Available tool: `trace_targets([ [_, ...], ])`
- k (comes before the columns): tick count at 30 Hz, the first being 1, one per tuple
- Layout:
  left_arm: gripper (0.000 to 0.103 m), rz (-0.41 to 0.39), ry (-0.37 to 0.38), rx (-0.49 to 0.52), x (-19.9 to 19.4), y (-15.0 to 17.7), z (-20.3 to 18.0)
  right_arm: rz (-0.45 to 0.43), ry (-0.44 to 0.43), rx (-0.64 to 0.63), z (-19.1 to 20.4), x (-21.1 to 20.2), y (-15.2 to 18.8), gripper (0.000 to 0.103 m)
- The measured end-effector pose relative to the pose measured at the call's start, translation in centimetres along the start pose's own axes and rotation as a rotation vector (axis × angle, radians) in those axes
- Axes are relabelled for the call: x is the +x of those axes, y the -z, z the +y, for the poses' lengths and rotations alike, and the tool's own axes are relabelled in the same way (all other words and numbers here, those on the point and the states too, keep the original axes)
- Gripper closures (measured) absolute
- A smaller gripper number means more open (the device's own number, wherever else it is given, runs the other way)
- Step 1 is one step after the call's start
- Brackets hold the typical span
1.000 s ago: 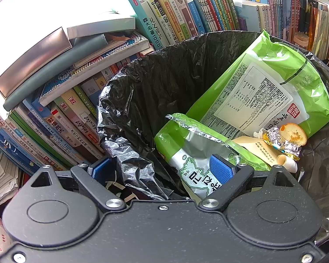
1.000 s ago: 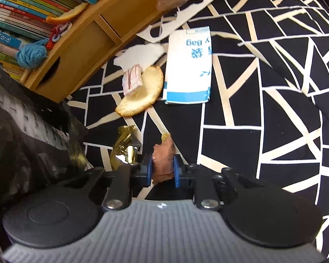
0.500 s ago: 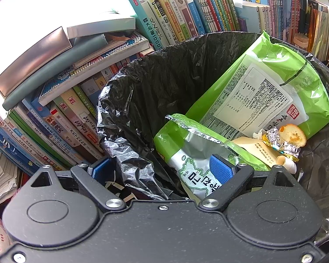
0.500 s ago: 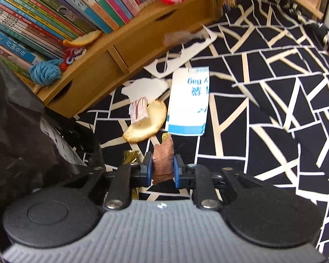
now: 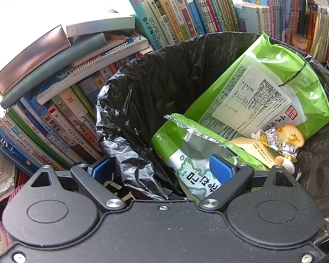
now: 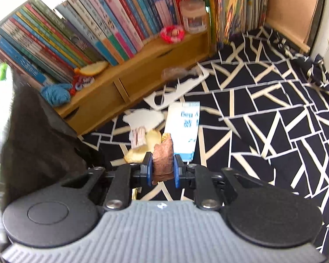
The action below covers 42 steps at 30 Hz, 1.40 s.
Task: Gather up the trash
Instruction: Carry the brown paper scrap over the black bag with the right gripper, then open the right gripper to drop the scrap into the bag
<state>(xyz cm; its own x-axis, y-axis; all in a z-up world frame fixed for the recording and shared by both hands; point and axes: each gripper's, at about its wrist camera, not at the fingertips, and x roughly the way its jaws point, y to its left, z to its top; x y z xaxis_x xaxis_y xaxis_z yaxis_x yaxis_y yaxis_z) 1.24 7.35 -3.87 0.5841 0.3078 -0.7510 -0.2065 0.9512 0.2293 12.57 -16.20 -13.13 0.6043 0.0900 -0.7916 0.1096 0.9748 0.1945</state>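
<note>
My right gripper is shut on a brown crumpled scrap, held above the black-and-white patterned cloth. Below it on the cloth lie a bread slice, a striped wrapper, a white and blue paper bag and torn white paper. My left gripper stands open astride the near rim of the black-lined trash bin, with one pad outside and one inside. The bin holds two green packets, a foil wrapper with a bread piece and a small cup.
Rows of books crowd around the bin. In the right wrist view a wooden shelf carries books, blue yarn, a jar and a pink ring. The bin's dark side fills the left. A long paper scrap lies by the shelf.
My right gripper has risen and tilted upward with the brown scrap, so more of the shelf shows and the gold foil on the cloth has slipped from view. The left gripper has not moved.
</note>
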Motion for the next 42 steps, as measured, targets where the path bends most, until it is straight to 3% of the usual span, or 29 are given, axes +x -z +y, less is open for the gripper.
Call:
trace_targets([
  [13,0.01,-0.001,0.002,-0.006,0.1,0.2,0.1,-0.195,-0.072,-0.019,0.5,-5.8,-1.9,0.079],
  [18,0.01,-0.004,0.001,-0.008,0.1,0.2,0.2,-0.299,-0.307,0.004,-0.1,-9.5,-2.4,0.079],
  [22,0.01,-0.003,-0.001,-0.028,0.1,0.2,0.4,-0.359,-0.446,-0.069,1.1,-11.9,-2.2,0.078],
  [27,0.01,0.004,0.017,-0.065,0.2,0.1,0.7,-0.34,-0.572,-0.193,4.2,-13.1,-1.1,0.077],
  [36,0.01,0.002,0.027,-0.072,0.2,0.2,0.9,-0.252,-0.593,-0.336,7.9,-11.8,1.8,0.072],
  [38,0.01,0.003,0.03,-0.074,0.2,0.1,0.9,-0.243,-0.6,-0.329,7.8,-11.5,1.8,0.066],
  [40,0.01,0.002,0.03,-0.076,0.2,0.1,0.9,-0.246,-0.604,-0.318,7.6,-11.5,1.8,0.05],
  [42,0.01,0.001,0.03,-0.08,0.2,0.1,0.9,-0.25,-0.61,-0.308,7.3,-11.6,1.6,0.047],
])
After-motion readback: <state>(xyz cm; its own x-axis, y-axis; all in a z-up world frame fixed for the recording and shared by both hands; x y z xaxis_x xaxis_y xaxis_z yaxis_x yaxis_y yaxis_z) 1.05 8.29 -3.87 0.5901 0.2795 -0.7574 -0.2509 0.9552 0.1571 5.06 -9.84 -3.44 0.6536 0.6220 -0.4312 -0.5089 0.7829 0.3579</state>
